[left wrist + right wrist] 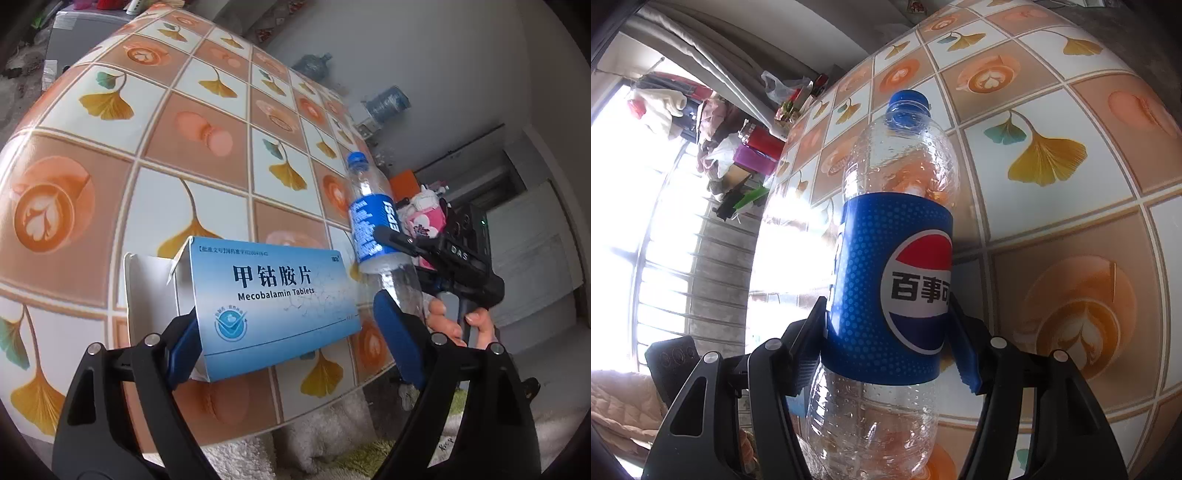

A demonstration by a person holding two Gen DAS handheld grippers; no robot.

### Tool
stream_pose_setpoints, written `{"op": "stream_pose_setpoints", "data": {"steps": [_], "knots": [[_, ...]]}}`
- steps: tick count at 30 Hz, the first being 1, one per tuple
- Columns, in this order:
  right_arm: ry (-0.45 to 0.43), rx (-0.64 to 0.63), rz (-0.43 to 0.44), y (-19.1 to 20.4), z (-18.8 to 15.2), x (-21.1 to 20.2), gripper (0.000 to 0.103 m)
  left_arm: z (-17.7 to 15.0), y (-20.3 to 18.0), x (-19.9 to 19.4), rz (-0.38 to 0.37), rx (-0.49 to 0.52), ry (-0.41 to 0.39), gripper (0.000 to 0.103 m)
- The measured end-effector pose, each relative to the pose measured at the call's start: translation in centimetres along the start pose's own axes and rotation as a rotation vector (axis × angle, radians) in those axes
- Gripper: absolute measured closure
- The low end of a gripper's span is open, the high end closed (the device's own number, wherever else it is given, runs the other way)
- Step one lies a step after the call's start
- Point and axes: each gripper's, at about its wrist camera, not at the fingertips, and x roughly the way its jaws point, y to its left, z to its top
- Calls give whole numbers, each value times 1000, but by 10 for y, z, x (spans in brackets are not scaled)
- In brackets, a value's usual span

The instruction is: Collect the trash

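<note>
- Left gripper (pixel 284 332): clamped across the blue Mecobalamin tablet box (pixel 273 302), pads on its two short ends, carton lifted clear of the tiled table (pixel 155 147); one end flap hanging open toward the far side.
- Box long axis running crosswise between the fingers, printed face turned up toward the camera.
- Right gripper (pixel 886 343): clenched on the empty Pepsi bottle (pixel 890 258), pads (pixel 809 354) pressing the blue label band from both sides.
- Bottle long axis pointing straight out along the fingers, blue cap farthest from the claw, base nearest the camera; held above the table rather than resting on it.
- Seen from the left wrist, bottle (pixel 373 221) just beside the box, off its right end, near the table's edge, with the holder's hand (pixel 461 325) below.
- No bin visible in either view, so direction of the drop-off cannot be told; judged next: both items carried away from the table, neither hand free for another piece.
</note>
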Motion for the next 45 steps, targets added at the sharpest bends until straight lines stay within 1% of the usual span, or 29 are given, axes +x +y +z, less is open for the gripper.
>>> {"op": "stream_pose_setpoints", "data": {"steps": [3, 5, 6, 8, 9, 11, 13, 15, 17, 19, 20, 23, 25, 27, 29, 30, 32, 34, 35, 37, 39, 41, 43, 45], "knots": [[0, -2, 2, 1, 0, 1, 43, -5, 1, -4, 40, -2, -20, 22], [-2, 1, 5, 0, 0, 1, 43, -2, 1, -11, 121, 9, -77, 22], [-3, 4, 8, -1, -1, 0, 43, -1, 0, -16, 168, 23, -118, 22], [-3, 9, 12, -2, -4, -1, 43, 3, -6, -27, 204, 64, -187, 22], [-1, 6, 10, -2, -5, -2, 43, 3, -13, -31, 202, 121, -205, 21], [4, -3, 7, -2, -10, -4, 43, 2, -27, -35, 219, 233, -208, 21], [8, -5, 11, -4, -13, -6, 43, -2, -37, -38, 269, 326, -215, 20], [10, -5, 14, -6, -15, -7, 43, -7, -40, -40, 315, 360, -206, 20], [8, -2, 15, -7, -16, -9, 43, -14, -39, -45, 321, 372, -193, 20], [3, -4, 19, -8, -18, -10, 43, -24, -39, -47, 339, 406, -171, 20], [0, -3, 23, -9, -18, -10, 43, -31, -39, -46, 368, 438, -157, 20], [-5, 0, 33, -11, -18, -11, 43, -50, -40, -36, 515, 529, -115, 20], [-6, 0, 37, -12, -18, -11, 43, -60, -43, -21, 580, 581, -80, 20], [-9, 2, 40, -13, -18, -12, 43, -64, -47, -7, 630, 599, -64, 20], [-12, 5, 44, -15, -19, -12, 43, -61, -53, 9, 669, 586, -85, 20], [-12, 6, 46, -16, -21, -13, 43, -58, -56, 14, 666, 571, -99, 20], [-14, 10, 53, -18, -22, -14, 43, -45, -60, 25, 630, 491, -126, 20], [-15, 14, 59, -21, -23, -16, 43, -34, -61, 34, 592, 406, -117, 20], [-14, 15, 62, -22, -23, -16, 43, -29, -62, 34, 545, 369, -117, 20], [-11, 13, 66, -23, -23, -17, 43, -17, -62, 27, 390, 304, -110, 20], [-9, 10, 74, -25, -23, -17, 43, -5, -58, 19, 267, 253, -106, 20], [-8, 12, 89, -26, -23, -17, 43, 10, -58, 17, 222, 223, -114, 20], [-8, 13, 97, -28, -23, -17, 43, 30, -55, 17, 186, 222, -115, 20], [-9, 11, 99, -28, -23, -18, 43, 51, -51, 29, 150, 226, -72, 20]]}}
